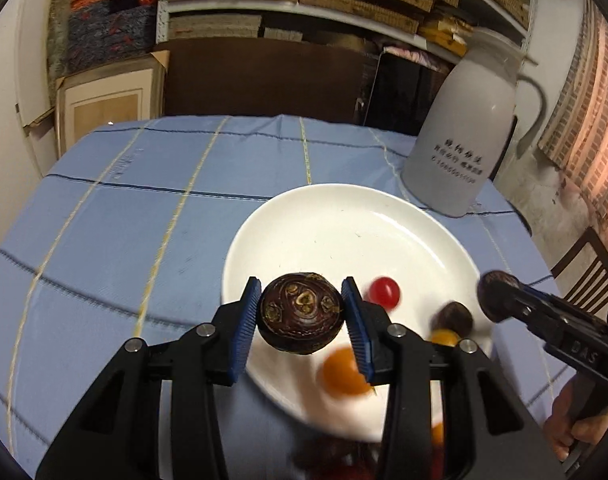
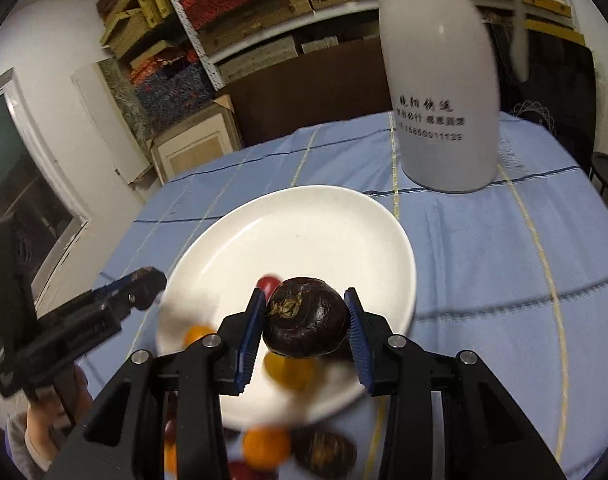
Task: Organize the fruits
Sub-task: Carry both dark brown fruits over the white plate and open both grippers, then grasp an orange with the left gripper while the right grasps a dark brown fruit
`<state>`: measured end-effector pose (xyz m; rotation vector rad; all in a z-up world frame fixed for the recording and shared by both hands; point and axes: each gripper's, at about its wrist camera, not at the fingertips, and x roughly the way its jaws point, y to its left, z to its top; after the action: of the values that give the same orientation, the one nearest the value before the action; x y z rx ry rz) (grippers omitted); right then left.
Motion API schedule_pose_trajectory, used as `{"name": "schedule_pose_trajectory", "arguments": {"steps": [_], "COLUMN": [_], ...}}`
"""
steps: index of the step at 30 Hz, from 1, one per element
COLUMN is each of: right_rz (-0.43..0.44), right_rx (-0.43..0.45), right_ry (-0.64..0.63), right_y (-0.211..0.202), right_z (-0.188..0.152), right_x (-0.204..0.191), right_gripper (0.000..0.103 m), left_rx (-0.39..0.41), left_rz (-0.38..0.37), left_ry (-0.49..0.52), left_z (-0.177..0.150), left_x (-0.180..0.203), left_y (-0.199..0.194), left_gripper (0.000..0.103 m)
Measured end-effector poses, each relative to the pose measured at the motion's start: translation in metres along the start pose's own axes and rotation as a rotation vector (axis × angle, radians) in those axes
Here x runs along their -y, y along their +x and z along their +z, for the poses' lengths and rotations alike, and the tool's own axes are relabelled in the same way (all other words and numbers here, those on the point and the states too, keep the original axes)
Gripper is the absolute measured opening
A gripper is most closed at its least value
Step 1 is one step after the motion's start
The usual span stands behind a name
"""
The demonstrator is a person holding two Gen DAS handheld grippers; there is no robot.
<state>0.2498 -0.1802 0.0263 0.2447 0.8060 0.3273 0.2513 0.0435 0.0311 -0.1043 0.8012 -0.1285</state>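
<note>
My left gripper [image 1: 301, 318] is shut on a dark brown water chestnut [image 1: 301, 312] and holds it above the near edge of the white plate [image 1: 344, 216]. A red cherry tomato [image 1: 385, 291], an orange tomato [image 1: 344, 372], a small yellow one [image 1: 444, 337] and a dark chestnut [image 1: 452, 317] lie on the plate. My right gripper [image 2: 304, 320] is shut on another dark water chestnut [image 2: 306, 317] above the same plate [image 2: 304, 224]. It shows in the left wrist view [image 1: 498, 296] at the plate's right rim. The left gripper shows in the right wrist view [image 2: 143, 284].
A tall white thermos jug [image 1: 464, 132] stands behind the plate on the blue checked tablecloth [image 1: 143, 220]. More fruit, an orange one [image 2: 265, 448] and a dark chestnut [image 2: 324, 454], lies on the cloth in front of the plate. Shelves and boxes stand behind the table.
</note>
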Motion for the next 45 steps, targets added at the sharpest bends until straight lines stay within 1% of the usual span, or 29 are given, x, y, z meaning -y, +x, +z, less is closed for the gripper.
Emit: {"name": "schedule_pose_trajectory", "arguments": {"steps": [2, 5, 7, 8, 9, 11, 13, 15, 17, 19, 20, 23, 24, 26, 28, 31, 34, 37, 39, 43, 45], "right_rz": [-0.015, -0.036, -0.038, -0.04, -0.041, -0.047, -0.025, -0.017, -0.004, 0.004, 0.005, 0.001, -0.003, 0.007, 0.012, 0.02, 0.032, 0.032, 0.034, 0.028, 0.027], "right_rx": [-0.028, -0.065, -0.086, -0.093, -0.09, -0.071, -0.047, -0.004, 0.029, 0.05, 0.062, 0.065, 0.058, 0.04, 0.035, 0.025, 0.027, 0.021, 0.013, 0.009, 0.005], "right_ry": [0.0, -0.018, -0.032, -0.037, -0.037, -0.031, -0.019, -0.015, -0.022, -0.023, -0.023, -0.017, -0.003, 0.025, 0.072, 0.129, 0.164, 0.169, 0.166, 0.152, 0.15], "right_y": [0.022, 0.048, 0.058, 0.062, 0.063, 0.057, 0.043, 0.02, -0.001, -0.017, -0.026, -0.038, -0.04, -0.044, -0.047, -0.05, -0.052, -0.051, -0.05, -0.049, -0.049], "right_z": [0.01, 0.018, 0.018, 0.018, 0.017, 0.018, 0.018, 0.018, 0.014, 0.005, -0.004, -0.029, -0.039, -0.052, -0.063, -0.073, -0.076, -0.077, -0.077, -0.078, -0.079], "right_x": [0.004, 0.004, 0.003, 0.002, 0.002, 0.001, 0.001, -0.002, -0.007, -0.008, -0.008, 0.0, 0.006, 0.017, 0.029, 0.044, 0.052, 0.053, 0.051, 0.047, 0.047], "right_gripper": [0.04, 0.041, 0.041, 0.041, 0.042, 0.044, 0.044, 0.046, 0.051, 0.061, 0.062, 0.066, 0.067, 0.068, 0.072, 0.076, 0.078, 0.079, 0.079, 0.081, 0.081], "left_rx": [-0.033, -0.067, -0.099, -0.095, -0.081, -0.064, -0.036, -0.007, 0.021, 0.046, 0.053, 0.045, 0.031, 0.012, 0.006, 0.011, -0.004, -0.038, -0.052, -0.066, -0.088], "left_rz": [0.001, -0.01, -0.049, -0.057, -0.045, -0.021, -0.008, -0.014, -0.007, 0.018, 0.035, 0.028, 0.025, 0.038, 0.047, 0.029, 0.01, -0.028, -0.04, -0.044, -0.023], "left_ry": [0.004, -0.003, -0.02, -0.025, -0.022, -0.003, 0.0, -0.014, -0.025, -0.026, -0.032, -0.079, -0.102, -0.132, -0.157, -0.19, -0.188, -0.178, -0.166, -0.142, -0.128], "left_z": [0.005, 0.007, 0.009, 0.009, 0.009, 0.009, 0.009, 0.007, -0.001, -0.015, -0.026, -0.053, -0.065, -0.085, -0.096, -0.108, -0.119, -0.127, -0.129, -0.13, -0.131], "left_x": [-0.001, -0.004, -0.006, -0.007, -0.007, -0.005, -0.005, -0.008, -0.011, -0.016, -0.02, -0.035, -0.042, -0.052, -0.06, -0.065, -0.064, -0.059, -0.054, -0.048, -0.046], "left_y": [0.023, 0.045, 0.054, 0.053, 0.051, 0.046, 0.034, 0.016, -0.004, -0.02, -0.029, -0.041, -0.045, -0.051, -0.056, -0.066, -0.071, -0.07, -0.068, -0.066, -0.062], "left_gripper": [0.041, 0.041, 0.041, 0.041, 0.042, 0.053, 0.056, 0.059, 0.069, 0.075, 0.077, 0.078, 0.078, 0.081, 0.086, 0.086, 0.09, 0.09, 0.09, 0.092, 0.092]}}
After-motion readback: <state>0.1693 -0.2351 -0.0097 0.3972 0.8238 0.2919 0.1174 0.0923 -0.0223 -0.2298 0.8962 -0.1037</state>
